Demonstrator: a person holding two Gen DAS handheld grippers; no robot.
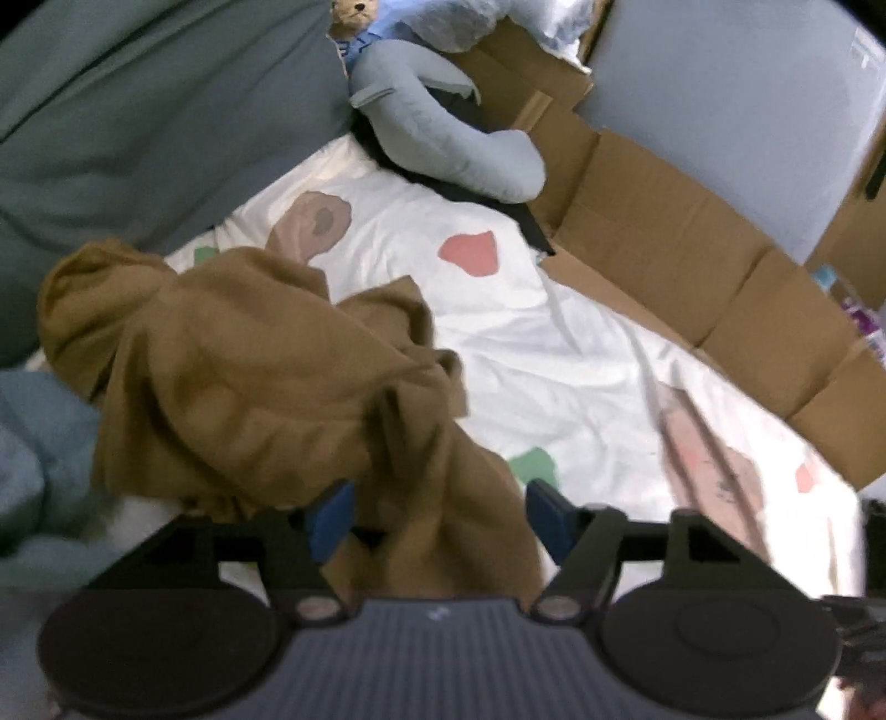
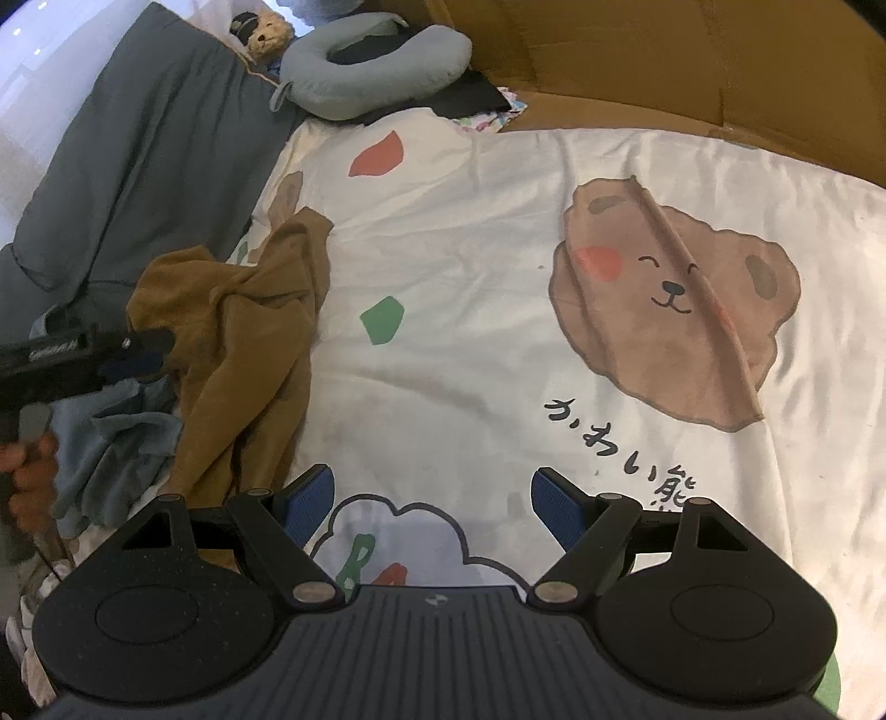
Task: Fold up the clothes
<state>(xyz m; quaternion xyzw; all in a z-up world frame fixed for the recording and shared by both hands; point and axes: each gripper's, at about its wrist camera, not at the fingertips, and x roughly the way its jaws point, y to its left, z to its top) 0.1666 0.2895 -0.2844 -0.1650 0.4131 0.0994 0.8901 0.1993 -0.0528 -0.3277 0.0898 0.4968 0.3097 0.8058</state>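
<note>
Across the bed, a white printed sheet [image 2: 470, 266] with bear faces and coloured patches takes up most of the view, with a grey-green duvet [image 2: 149, 144] along its far-left side and flattened cardboard [image 1: 664, 243] at the other edge. Crumpled on the sheet's left part lies the brown garment [image 2: 249, 332], bunched and partly lifted, not flat or folded. A pale blue cloth [image 2: 116, 443] sits heaped just beside it.

The left tool [image 1: 437, 515] has brown fabric running up between its spread blue pads; whether they truly pinch it I cannot tell, as the gap looks wide and that view is blurred. The right tool [image 2: 434, 507] hovers over bare sheet, jaws spread wide, holding nothing.

To fold well, I judge the garment should be drawn onto the open sheet and spread flat, each tool taking a separate edge or corner.

Sleeves, collar and hem are lost in the bunching, so the garment's type is unclear. A neck pillow [image 2: 376, 61] and small teddy [image 2: 268, 33] sit far back.
</note>
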